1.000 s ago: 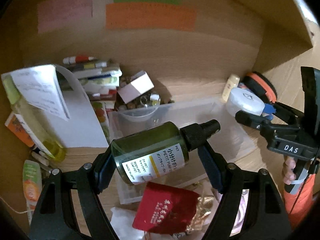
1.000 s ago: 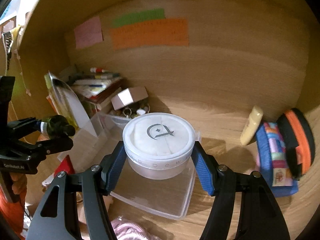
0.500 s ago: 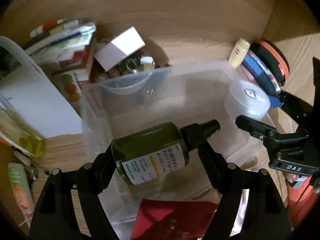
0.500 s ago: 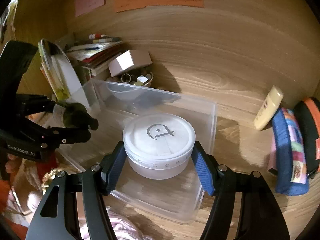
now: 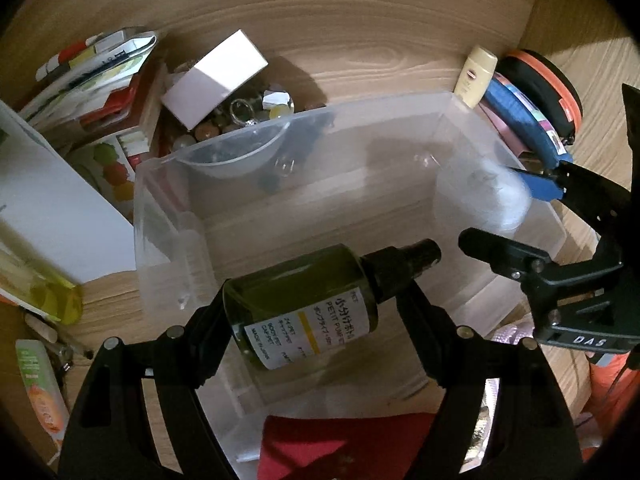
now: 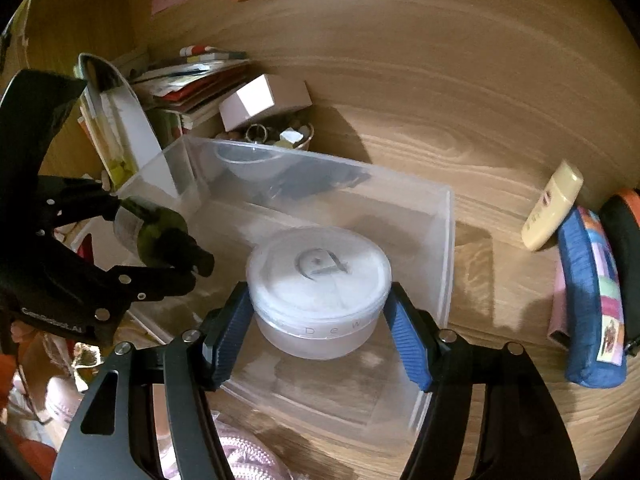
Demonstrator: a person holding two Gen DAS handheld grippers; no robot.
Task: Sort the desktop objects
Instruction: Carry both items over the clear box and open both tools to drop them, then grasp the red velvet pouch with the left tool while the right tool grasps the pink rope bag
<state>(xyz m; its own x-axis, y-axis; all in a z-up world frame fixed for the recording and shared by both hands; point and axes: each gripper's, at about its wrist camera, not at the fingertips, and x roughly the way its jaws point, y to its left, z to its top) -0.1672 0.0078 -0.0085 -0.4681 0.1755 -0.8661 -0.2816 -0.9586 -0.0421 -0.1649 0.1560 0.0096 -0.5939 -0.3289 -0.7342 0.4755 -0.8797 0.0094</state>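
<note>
Over our wooden desk [image 6: 460,92], at the clear bin's [image 6: 448,216] 9 o'clock, our left gripper [image 5: 316,308] clamps a sideways green bottle [image 5: 304,304] while our right gripper [image 6: 320,312] grips a white jar [image 6: 318,288].

White jar [image 5: 486,196] blurs behind the bin wall [image 5: 452,168]; its contact seems unclear.

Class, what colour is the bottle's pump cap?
Black, atop the dark green bottle; clearest in the left wrist view.
</note>
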